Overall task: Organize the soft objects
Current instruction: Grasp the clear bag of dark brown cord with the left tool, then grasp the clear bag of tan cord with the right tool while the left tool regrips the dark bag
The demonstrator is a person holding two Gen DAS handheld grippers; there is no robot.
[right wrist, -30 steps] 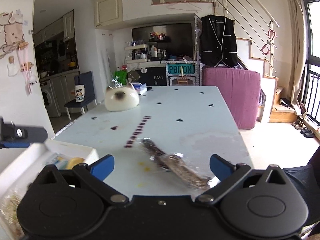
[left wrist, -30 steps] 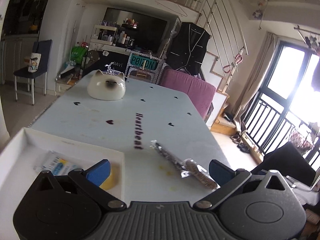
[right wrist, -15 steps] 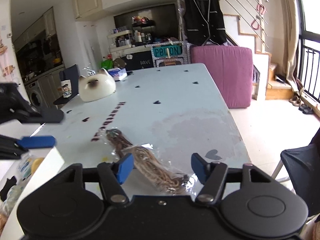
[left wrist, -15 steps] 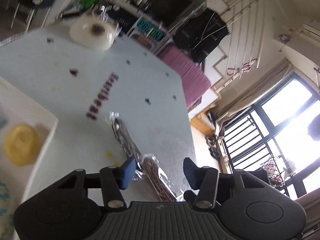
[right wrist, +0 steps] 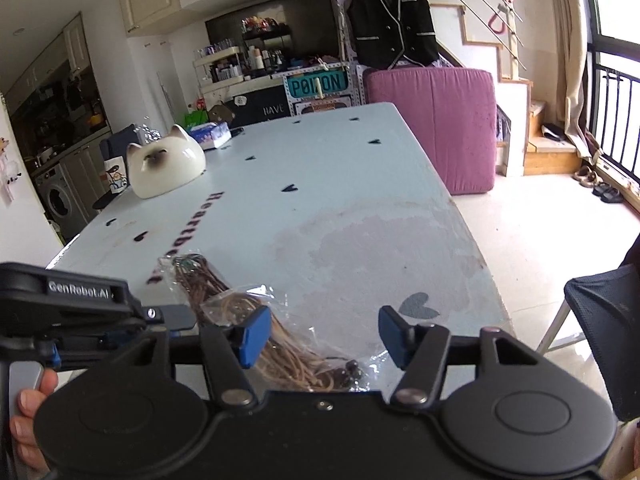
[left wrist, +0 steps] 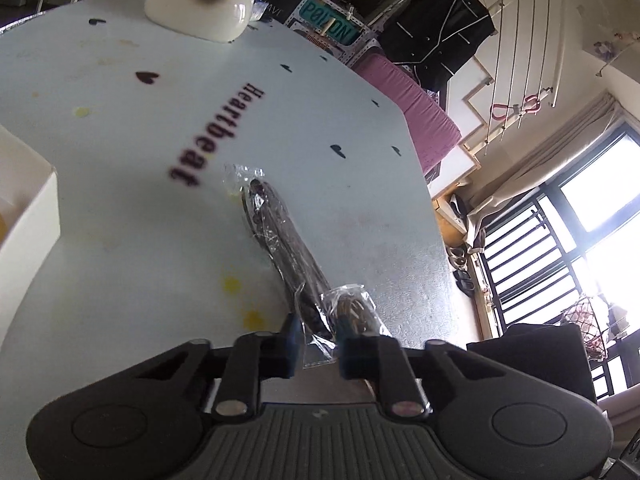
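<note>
left gripper (left wrist: 316, 338): closing on long clear plastic bag of brown cord (left wrist: 280, 236), contact unclear
right gripper (right wrist: 324, 334): open
risk: thin film slips

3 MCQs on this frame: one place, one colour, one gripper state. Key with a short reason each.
1. Where does the cat-shaped bowl stand?
A. far end of the table
B. inside the white box
C. on the purple cushion

2. What colour are the right gripper pads?
A. red
B. blue
C. yellow

3. How is the left gripper set?
A. wide open above the table
B. shut on the plastic bag of cords
C. out of view

Key: 1 A, it sits on the tabletop beyond the Heartbeat lettering. 2 B, both pads show blue. 3 B, its fingers pinch the bag's near end, while the right one is open.
</note>
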